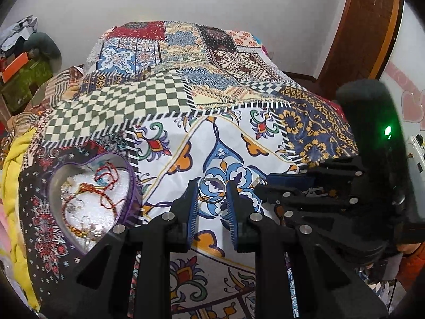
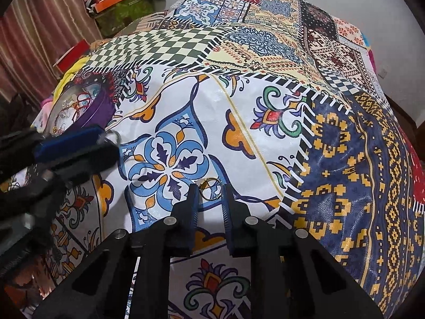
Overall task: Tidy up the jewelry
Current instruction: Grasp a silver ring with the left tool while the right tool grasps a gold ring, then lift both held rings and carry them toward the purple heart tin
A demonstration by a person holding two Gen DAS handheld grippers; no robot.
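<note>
Blue-padded left tongs straddling bangle, parted

Inspected: bed under patchwork bedspread. Lying directly on it: heart-shaped purple tin of jewelry at 9 o'clock, silver bangle at centre, gold ring at its 3 o'clock.

text: none legible | labels: none; brands: none; numbers: none
</note>
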